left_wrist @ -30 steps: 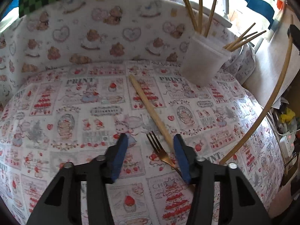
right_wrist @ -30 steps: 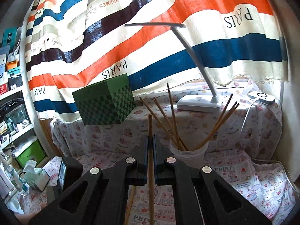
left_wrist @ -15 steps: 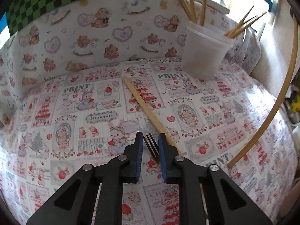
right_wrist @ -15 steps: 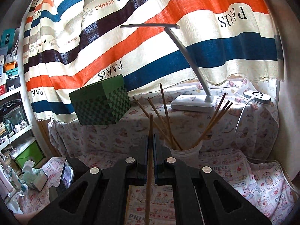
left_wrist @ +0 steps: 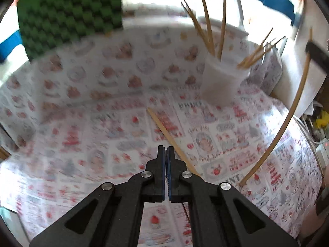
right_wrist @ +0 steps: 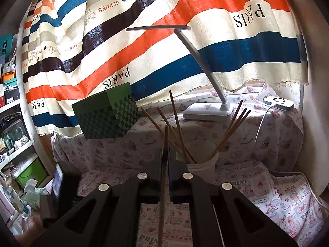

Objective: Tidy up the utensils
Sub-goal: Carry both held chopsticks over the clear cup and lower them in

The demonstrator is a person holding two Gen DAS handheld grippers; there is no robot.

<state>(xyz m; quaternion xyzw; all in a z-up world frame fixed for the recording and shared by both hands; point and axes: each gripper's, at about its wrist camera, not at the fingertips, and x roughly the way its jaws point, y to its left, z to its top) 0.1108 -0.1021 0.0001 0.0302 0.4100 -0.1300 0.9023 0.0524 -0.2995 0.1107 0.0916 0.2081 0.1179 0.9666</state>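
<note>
**Both Grippers Pressed Together Over the Printed Cloth**

The left gripper had its two blue-padded jaws pressed flat together, hanging above the printed tablecloth. A thin dark metal sliver ran down below the jaws near the bottom of the left wrist view, but whether it was pinched between the pads could not be told (the picture was blurred by motion). Just right of the gripper's tip, one wooden chopstick lay slantwise on the cloth, its far end pointing toward the white cup.

That cup stood on the cloth near the raised, cloth-draped ledge at the back, with several chopsticks leaning out of it in two loose fans. To its left on the ledge sat a green checkered box.

The right gripper was closed on a single long chopstick, which passed upright between its jaws and stuck out above them. In the left wrist view the same stick showed as a long bowed line at the right edge, its lower end near the cloth. Ahead of the right gripper stood the cup, just beside and beyond the jaws, and behind it a white desk lamp rested on the ledge before a striped curtain.
</note>
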